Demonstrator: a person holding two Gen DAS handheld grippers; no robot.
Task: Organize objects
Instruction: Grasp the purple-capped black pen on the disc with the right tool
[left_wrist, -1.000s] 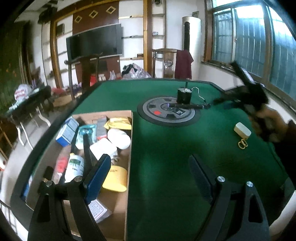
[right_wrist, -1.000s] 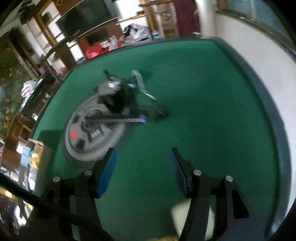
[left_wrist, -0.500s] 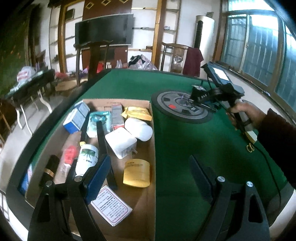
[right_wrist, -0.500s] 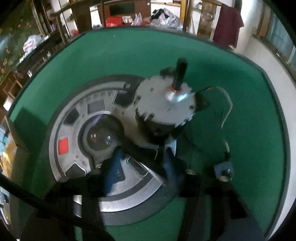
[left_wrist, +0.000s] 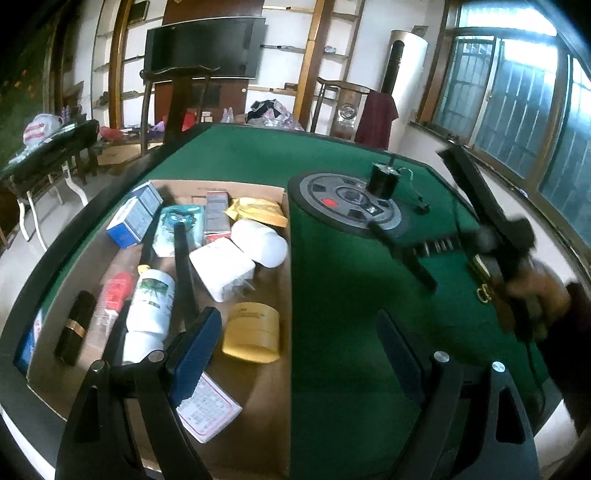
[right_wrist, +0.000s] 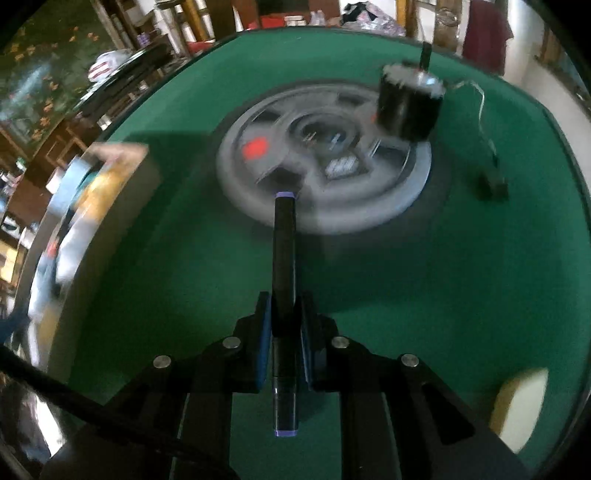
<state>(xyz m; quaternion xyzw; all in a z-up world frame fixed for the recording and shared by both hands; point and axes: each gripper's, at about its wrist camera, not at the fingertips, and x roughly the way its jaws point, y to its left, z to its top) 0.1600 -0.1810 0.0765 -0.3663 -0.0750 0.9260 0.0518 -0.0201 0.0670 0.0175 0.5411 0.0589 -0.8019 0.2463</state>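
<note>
My right gripper (right_wrist: 283, 314) is shut on a black marker pen (right_wrist: 283, 254) with purple end bands, held above the green table and pointing toward the grey round disc (right_wrist: 325, 162). In the left wrist view the pen (left_wrist: 402, 254) shows in that gripper, lifted off the disc (left_wrist: 343, 206). My left gripper (left_wrist: 295, 343) is open and empty, hovering at the right edge of an open cardboard box (left_wrist: 284, 332) that holds several items: a yellow round tin (left_wrist: 253, 334), a white bottle (left_wrist: 151, 299), white containers (left_wrist: 258, 247).
A black motor (left_wrist: 384, 179) with wires stands on the disc's far side; it also shows in the right wrist view (right_wrist: 410, 107). A cream bar (right_wrist: 517, 406) lies at the table's right edge. Chairs and shelves stand beyond the green table (left_wrist: 332, 295).
My right gripper closed on the black pen lying on the disc and lifted it back toward the near side. The left gripper drifted a little lower over the box.
</note>
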